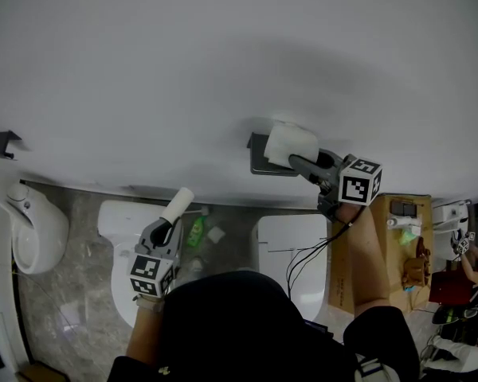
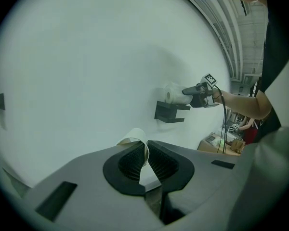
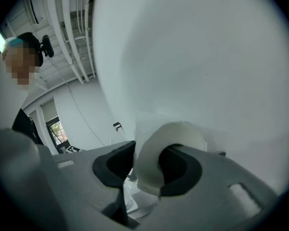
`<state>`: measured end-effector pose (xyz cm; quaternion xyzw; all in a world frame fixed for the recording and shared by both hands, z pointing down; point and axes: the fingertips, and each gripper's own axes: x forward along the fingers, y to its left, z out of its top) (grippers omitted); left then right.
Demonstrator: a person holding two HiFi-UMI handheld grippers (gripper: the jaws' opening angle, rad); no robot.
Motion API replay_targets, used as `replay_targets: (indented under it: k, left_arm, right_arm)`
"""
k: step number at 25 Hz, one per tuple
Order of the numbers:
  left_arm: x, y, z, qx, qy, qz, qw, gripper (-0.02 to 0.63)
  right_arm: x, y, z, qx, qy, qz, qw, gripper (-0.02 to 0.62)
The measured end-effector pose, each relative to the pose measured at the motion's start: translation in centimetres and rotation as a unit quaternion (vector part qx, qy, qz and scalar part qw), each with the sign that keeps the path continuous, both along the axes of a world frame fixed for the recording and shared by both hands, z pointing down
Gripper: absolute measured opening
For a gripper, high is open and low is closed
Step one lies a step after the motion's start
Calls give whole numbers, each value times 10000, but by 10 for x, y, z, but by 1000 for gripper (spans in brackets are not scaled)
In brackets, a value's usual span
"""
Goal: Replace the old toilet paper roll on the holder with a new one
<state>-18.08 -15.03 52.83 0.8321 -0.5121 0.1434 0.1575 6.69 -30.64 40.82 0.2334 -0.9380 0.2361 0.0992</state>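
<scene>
A new white toilet paper roll [image 1: 290,144] sits at the dark holder [image 1: 260,159] on the white wall. My right gripper [image 1: 296,162] is shut on the roll. In the right gripper view one jaw is inside the roll's hollow and the other outside, with the roll's wall [image 3: 149,160] between them. The holder [image 2: 169,111] and the roll [image 2: 175,94] also show far off in the left gripper view. Lower left, my left gripper [image 1: 170,223] is shut on the old cardboard tube [image 1: 178,204]. The tube [image 2: 139,148] is squashed flat between the pads.
A white toilet [image 1: 119,228] stands below the left gripper and a second white fixture [image 1: 37,231] further left. A small black bracket [image 1: 3,143] is on the wall at left. A brown box [image 1: 398,249] with small items stands at right. Cables [image 1: 307,255] hang from the right gripper.
</scene>
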Motion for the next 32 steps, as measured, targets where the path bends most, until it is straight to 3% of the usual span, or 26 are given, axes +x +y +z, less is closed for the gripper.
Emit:
replay_targets:
  k: [11, 22, 32]
  left_arm:
    - [3, -2, 5, -38, 12, -30, 10000, 32]
    - [8, -1, 3, -56, -5, 115, 9999, 32]
    - [12, -1, 4, -53, 35, 319, 9995, 32]
  right_arm:
    - [18, -11, 15, -48, 369, 33, 9993, 233]
    - [25, -11, 16, 21, 416, 265, 9988, 316]
    - [40, -3, 9, 105, 346, 623, 9974, 324]
